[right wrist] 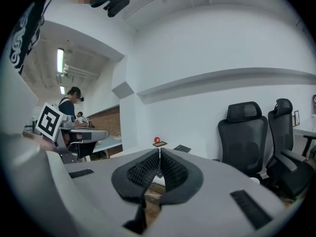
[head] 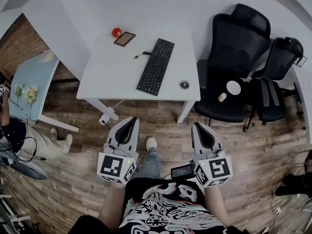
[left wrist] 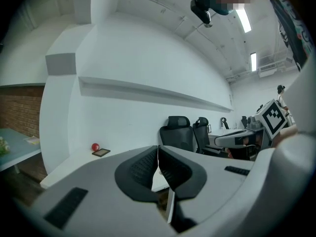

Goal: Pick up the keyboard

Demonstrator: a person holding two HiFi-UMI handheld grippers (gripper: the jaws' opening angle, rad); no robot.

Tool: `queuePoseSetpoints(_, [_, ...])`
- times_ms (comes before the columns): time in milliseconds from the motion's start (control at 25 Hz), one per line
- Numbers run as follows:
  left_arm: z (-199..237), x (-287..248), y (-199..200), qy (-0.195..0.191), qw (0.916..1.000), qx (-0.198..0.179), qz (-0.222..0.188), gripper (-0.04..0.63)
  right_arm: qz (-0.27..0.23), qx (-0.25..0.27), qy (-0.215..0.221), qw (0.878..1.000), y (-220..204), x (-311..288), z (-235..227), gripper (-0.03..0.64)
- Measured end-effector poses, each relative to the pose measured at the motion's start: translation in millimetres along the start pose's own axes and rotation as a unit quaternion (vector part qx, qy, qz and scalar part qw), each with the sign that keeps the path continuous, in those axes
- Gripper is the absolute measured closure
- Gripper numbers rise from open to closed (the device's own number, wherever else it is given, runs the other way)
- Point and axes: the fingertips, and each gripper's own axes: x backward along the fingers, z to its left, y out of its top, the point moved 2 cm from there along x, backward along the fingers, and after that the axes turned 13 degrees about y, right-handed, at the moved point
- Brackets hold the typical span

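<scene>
Head view: keyboard [head: 155, 66] on desk [head: 114, 69], well beyond left claw [head: 131, 119], right claw [head: 197, 125].

Head view: high, facing steeply down on table [head: 105, 72] and floor [head: 68, 179]; left gripper [head: 130, 120] and right gripper [head: 197, 126] at its lower edge, well short of the table. Gripper views: low, near level, each looking along its own jaws toward the wall [left wrist: 148, 58]. All three share table, ball [head: 116, 32] and chairs [head: 234, 57]
</scene>
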Motion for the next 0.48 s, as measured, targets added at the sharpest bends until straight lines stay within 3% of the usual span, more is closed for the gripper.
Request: queuePoseSetpoints(480, [90,-124,9,-0.022,0.9996,-0.012,0.010,0.574,0.009,-0.019,-0.013,1.000,29,-154,-42,0.586])
